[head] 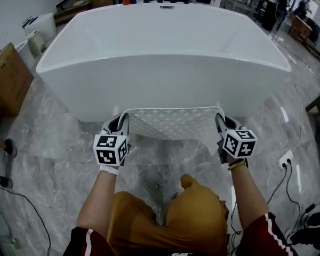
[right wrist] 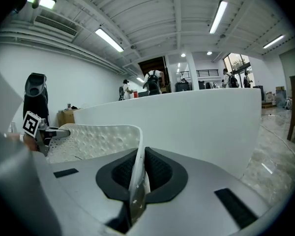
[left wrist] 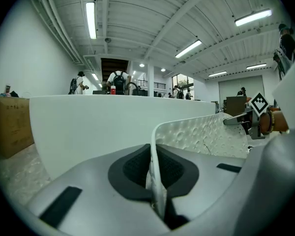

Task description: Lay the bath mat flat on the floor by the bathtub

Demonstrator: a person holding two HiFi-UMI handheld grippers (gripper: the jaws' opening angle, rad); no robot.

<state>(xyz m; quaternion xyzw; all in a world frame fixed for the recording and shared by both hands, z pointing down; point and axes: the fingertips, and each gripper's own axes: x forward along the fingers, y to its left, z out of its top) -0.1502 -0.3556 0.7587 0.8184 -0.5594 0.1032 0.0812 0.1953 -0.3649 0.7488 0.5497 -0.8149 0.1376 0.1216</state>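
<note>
the big white bathtub (head: 165, 52) fills the far part of the scene. the grey stone floor (head: 58, 148) runs all round it, and a brown box (head: 8, 81) stands at the far left.

the white bath mat (head: 170, 122) is just in front of the near wall of the tub, in the middle. it is bumpy and spread out wide, with one side in each of the tongs. its near edge is lifted, so it is not flat on the floor yet. i cannot tell if its far edge touches the floor or the tub.

the left tongs (head: 120, 124) are closed tight on the left edge of the mat, which stands thin between the two pads. the right tongs (head: 221, 122) are closed the same way on the right edge.

i think the step now is putting the mat down. next, both tongs should go down at the same speed, so the mat stays wide and smooth. it should land close beside the tub. then both tongs can open and let go.
</note>
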